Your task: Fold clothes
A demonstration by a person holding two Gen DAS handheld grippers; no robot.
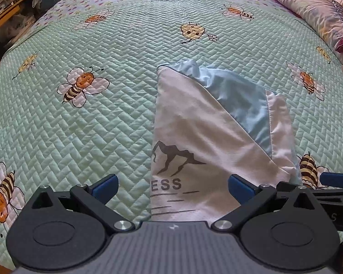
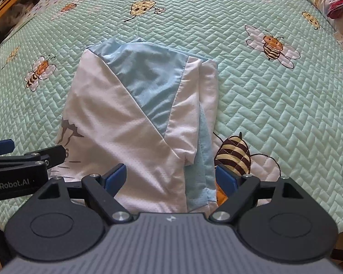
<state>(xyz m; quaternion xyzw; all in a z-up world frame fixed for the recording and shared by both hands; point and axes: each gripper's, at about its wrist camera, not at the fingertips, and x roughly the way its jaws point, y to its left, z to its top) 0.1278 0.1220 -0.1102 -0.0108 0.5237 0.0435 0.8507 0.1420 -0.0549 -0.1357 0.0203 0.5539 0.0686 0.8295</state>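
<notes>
A white shirt (image 1: 194,123) (image 2: 116,118) with light blue panels and a grey mountain print lies on the bed, its sides folded inward into a long narrow strip. My left gripper (image 1: 172,188) stands open above the shirt's near left part, over the printed letters, with nothing between its blue pads. My right gripper (image 2: 170,175) is open too, its fingers straddling the near right edge of the shirt without closing on it. The right gripper's blue tip (image 1: 336,178) shows at the edge of the left wrist view. In the right wrist view the left gripper (image 2: 22,157) enters from the left.
The mint green quilt (image 1: 80,137) (image 2: 285,114) with bee pictures covers the whole bed. Pillows and crumpled bedding (image 1: 308,6) lie along the far right. A wooden shelf with clutter (image 1: 9,11) stands beyond the bed's far left edge.
</notes>
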